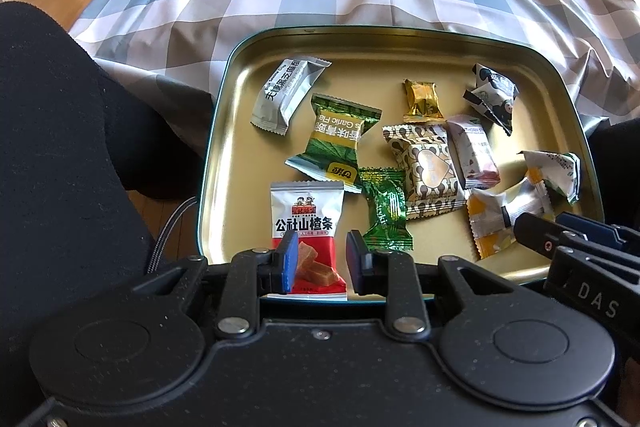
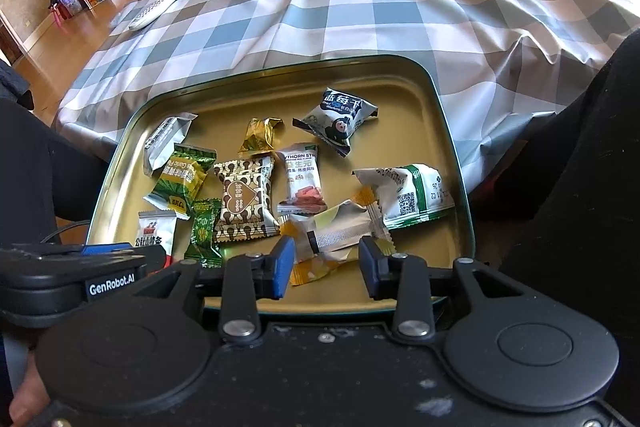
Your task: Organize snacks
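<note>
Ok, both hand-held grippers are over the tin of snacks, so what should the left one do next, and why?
Probably ease the left hand-held gripper down and close on the red-and-white hawthorn packet. The jaws are open, the packet's lower end lies between the fingers, and it lies flat on the tin, clear of the other packets. The right hand-held gripper is likewise open over the yellow packet.

"公社山楂条" on red-white packet [image 1: 306, 223]; "GenRobot.AI" (white lettering) on left hand-held gripper [image 2: 110, 285].
</note>
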{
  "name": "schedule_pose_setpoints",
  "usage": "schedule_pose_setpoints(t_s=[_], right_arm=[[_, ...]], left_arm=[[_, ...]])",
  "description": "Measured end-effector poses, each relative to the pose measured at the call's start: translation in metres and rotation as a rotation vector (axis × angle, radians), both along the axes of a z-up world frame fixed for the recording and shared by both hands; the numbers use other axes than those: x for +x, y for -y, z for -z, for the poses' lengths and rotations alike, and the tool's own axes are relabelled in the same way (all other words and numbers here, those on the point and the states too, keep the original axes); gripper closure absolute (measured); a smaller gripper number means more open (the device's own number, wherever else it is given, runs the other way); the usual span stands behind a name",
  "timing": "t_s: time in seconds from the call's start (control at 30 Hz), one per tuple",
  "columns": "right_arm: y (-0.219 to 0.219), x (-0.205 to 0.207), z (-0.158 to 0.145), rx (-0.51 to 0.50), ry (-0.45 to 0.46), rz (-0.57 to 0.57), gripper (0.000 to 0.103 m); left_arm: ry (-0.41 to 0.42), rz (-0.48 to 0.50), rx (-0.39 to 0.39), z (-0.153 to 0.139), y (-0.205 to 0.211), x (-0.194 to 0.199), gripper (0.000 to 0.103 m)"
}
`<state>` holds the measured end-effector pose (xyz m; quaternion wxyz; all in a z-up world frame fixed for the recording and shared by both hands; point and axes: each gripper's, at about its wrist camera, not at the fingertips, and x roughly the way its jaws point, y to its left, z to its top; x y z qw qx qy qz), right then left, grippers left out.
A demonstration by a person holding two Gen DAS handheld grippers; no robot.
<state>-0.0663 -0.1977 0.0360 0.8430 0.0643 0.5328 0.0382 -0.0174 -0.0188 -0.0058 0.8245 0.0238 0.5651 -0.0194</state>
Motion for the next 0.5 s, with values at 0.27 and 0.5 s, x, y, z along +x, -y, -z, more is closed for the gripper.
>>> schedule_pose_setpoints(t_s=[0.27, 0.5], right_arm=[[-0.0002, 0.0007, 0.0007, 0.004, -0.004, 0.002, 0.065], [-0.0002, 0.0009, 0.0011, 0.004, -0.006, -0.001, 0.065]], left_arm=[[-0.010, 0.004, -0.009, 0.0011, 0.0006, 0.0006, 0.067], [-0.013, 0.004, -0.014, 0.0013, 0.0010, 0.0008, 0.067]])
